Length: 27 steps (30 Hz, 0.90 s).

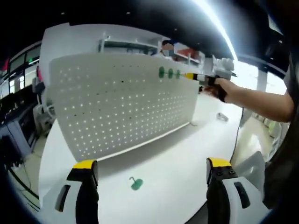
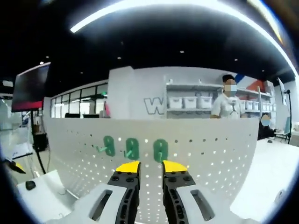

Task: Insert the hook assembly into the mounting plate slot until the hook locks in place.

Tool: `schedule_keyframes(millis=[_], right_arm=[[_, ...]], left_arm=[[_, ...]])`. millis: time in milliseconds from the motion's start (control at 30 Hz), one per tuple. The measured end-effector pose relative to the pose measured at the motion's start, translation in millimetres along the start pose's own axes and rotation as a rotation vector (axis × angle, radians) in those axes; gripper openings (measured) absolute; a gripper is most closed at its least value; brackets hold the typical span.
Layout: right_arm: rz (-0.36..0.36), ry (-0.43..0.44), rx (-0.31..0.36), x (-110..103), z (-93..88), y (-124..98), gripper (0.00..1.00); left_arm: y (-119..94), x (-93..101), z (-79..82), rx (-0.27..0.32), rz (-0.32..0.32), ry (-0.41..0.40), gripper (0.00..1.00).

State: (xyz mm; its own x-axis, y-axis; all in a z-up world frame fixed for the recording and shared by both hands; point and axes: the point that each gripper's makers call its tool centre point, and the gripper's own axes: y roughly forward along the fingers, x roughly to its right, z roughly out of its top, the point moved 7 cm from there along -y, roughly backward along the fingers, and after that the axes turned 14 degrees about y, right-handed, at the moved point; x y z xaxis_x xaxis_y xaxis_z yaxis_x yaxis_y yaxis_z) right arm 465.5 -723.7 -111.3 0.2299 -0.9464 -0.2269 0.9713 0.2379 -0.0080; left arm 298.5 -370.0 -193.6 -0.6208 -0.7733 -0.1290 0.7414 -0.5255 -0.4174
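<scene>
Hooks at the pegboard – one loose on the table.

Left gripper view: left hand-held gripper (image 1: 152, 170) open, empty, above a green hook (image 1: 136, 183) lying on the table (image 1: 187, 149) before the pegboard (image 1: 121, 102). Right gripper view: right hand-held gripper (image 2: 151, 166) – jaws narrowly parted, empty – just below three green hooks (image 2: 132, 148) mounted on the pegboard (image 2: 210, 149).

large letter "W" on back wall (image 2: 150, 105)

Behind the board I see white wall shelves (image 2: 194, 100) holding white storage boxes (image 2: 189, 102). A dark wall screen (image 2: 30, 87) hangs at the left, and a person in a white shirt (image 2: 227, 105) stands near the shelves.
</scene>
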Motion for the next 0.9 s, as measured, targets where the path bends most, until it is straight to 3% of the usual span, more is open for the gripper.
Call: schedule_keyframes(millis=[67, 300, 433, 533, 667, 733, 900], right_arm=[[0.008, -0.033, -0.020, -0.7, -1.5, -5.9, 0.16], [0.048, -0.031, -0.061, -9.3, -7.2, -35.1, 0.21], [0.100, 0.008, -0.111, -16.2, -15.6, -51.5, 0.20], [0.119, -0.012, -0.164, -17.5, -26.0, -62.8, 0.23], [0.173, 0.123, -0.266, -23.7, -47.1, -82.3, 0.23], [0.177, 0.095, -0.275, -23.4, -53.6, -89.8, 0.24], [0.203, 0.111, -0.392, -31.1, -82.2, -113.3, 0.34]], left_arm=[[-1.4, 0.4, -2.3, -0.019, -0.001, -0.009, 1.00], [-7.1, 2.2, -7.9, -0.042, -0.005, -0.034, 0.99], [-10.2, 2.9, -11.5, -0.054, -0.003, -0.050, 0.99], [-12.3, 4.7, -14.0, -0.063, 0.000, -0.050, 0.99], [-14.8, 7.3, -19.5, -0.090, -0.009, -0.059, 0.97], [-15.6, 8.3, -21.9, -0.096, -0.015, -0.057, 0.96], [-17.2, 9.6, -28.6, -0.094, -0.022, -0.089, 1.00]])
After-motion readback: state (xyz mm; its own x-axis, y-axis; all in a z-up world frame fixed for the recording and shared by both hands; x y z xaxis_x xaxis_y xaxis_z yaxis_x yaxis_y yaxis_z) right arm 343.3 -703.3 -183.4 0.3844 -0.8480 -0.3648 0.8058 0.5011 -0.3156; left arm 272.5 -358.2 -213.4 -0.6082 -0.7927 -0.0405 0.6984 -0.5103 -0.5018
